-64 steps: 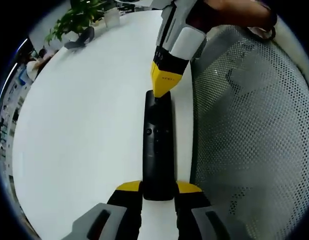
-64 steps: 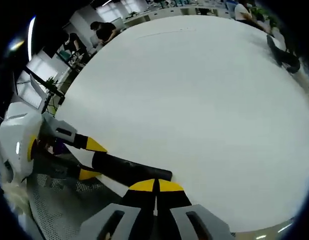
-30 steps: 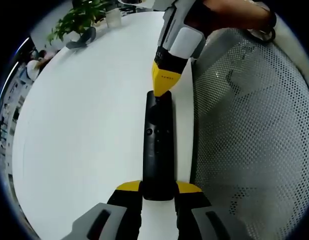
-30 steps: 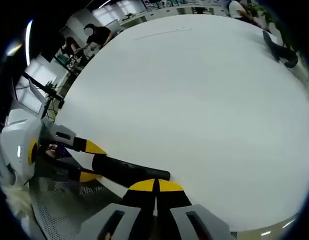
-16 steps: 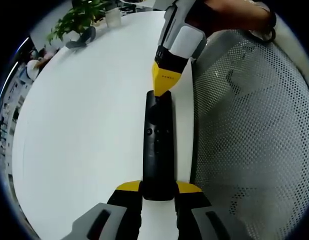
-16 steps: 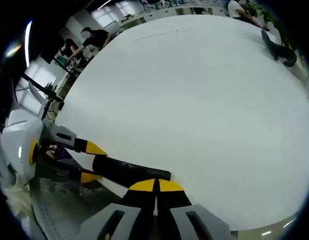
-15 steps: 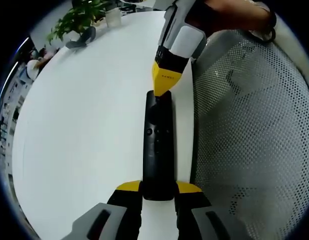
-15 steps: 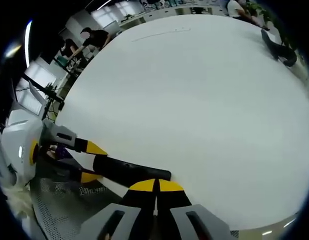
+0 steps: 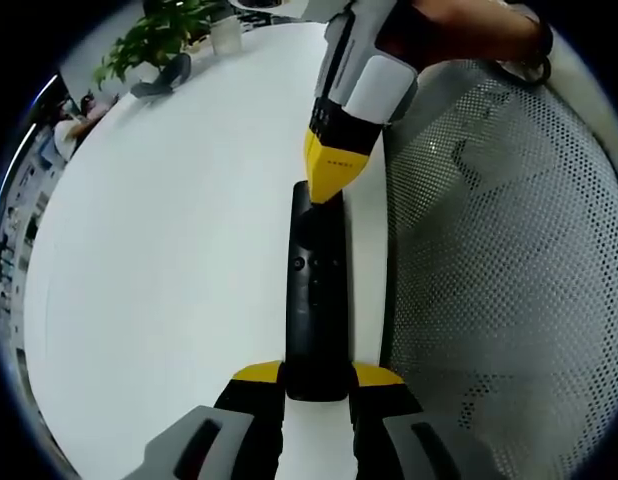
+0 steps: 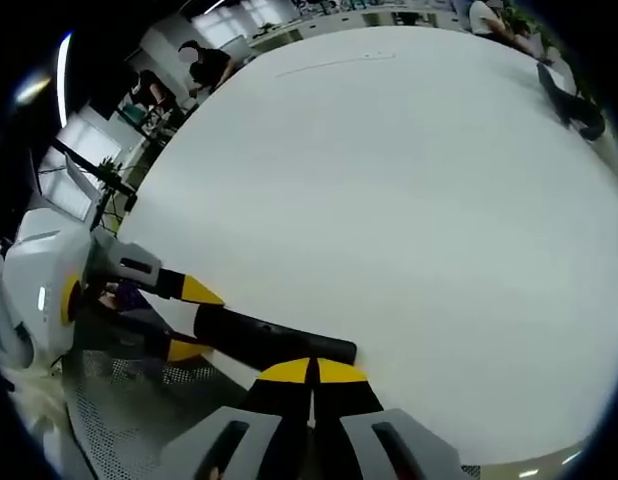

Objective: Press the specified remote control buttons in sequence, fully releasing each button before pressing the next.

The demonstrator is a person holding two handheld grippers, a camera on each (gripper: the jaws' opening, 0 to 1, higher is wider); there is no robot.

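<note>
- Left gripper [image 9: 317, 378] is clamped on the near end of the black remote [image 9: 316, 290], which lies at the white table's [image 9: 169, 250] edge beside a mesh chair [image 9: 499, 280].
- Right gripper [image 9: 325, 188], jaws together, has its tip on the remote's far end.
- Risk: an off-centre push could tip the remote or catch a neighbouring button.
- The left gripper view shows the buttons; the right gripper view shows the left gripper [image 10: 194, 318] side-on instead.

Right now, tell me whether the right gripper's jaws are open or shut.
Shut. In the right gripper view the right gripper shows its yellow tips pressed together with only a thin seam, at the far end of the black remote that the left gripper clamps.
</note>
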